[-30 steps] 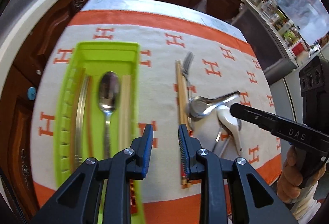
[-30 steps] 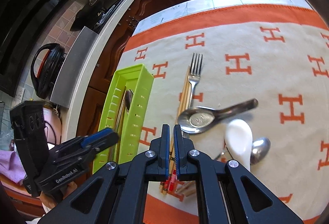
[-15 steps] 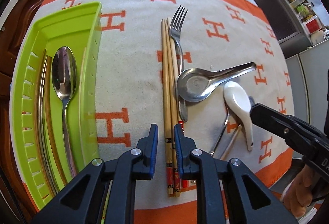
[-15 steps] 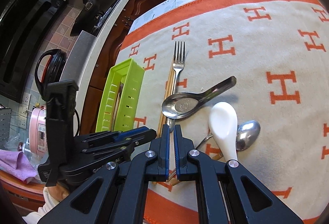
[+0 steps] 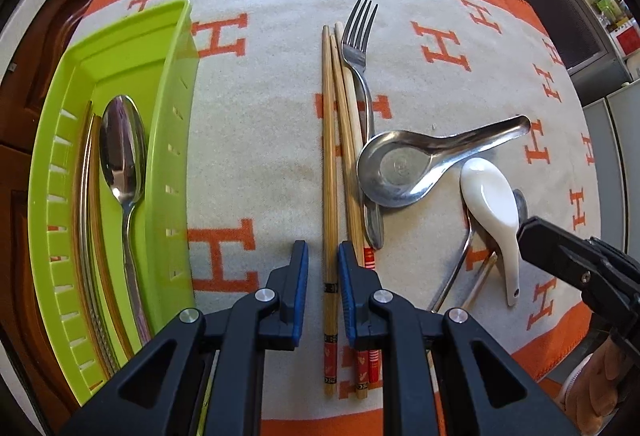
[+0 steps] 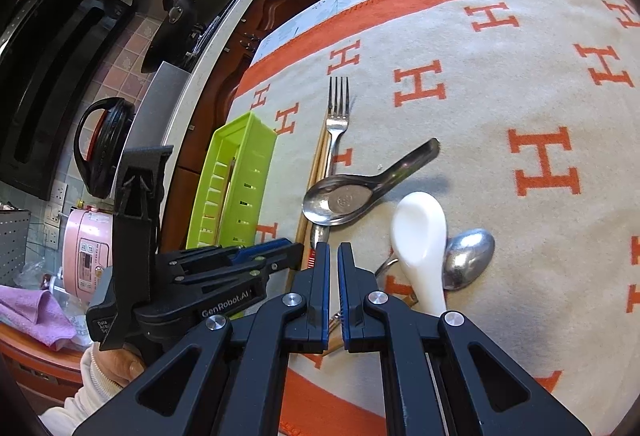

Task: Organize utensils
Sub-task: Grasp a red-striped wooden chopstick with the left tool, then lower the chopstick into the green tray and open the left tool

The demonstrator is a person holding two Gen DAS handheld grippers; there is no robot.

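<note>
Left gripper (image 5: 323, 268): points straight down over the cloth; jaws have just been narrowing and stand a little apart, one chopstick (image 5: 329, 172) in the gap, blue pads (image 5: 301, 288) not seen pressing on it.
Chopsticks: three lie side by side, running 12 to 6 in the left wrist view; the leftmost is the one between the jaws, the other two (image 5: 347, 156) just at 3 o'clock of it, printed red ends toward 6.
Fork (image 5: 360, 48): touching the chopsticks on their 3 o'clock side, tines toward 12.
Metal soup spoon (image 5: 416, 164): bowl resting over the fork handle, handle toward 2 o'clock.
White spoon (image 5: 492, 212): at 4 o'clock of the metal soup spoon, lying over a steel spoon (image 6: 468, 256).
Green tray (image 5: 168, 140): at 9 o'clock, well apart from the chopsticks; holds a spoon (image 5: 122, 148) and long thin pieces.
Right gripper (image 6: 333, 256): closed, nothing between the jaws, above the cloth's near edge.
Cloth (image 5: 260, 140): beige, orange border.
</note>
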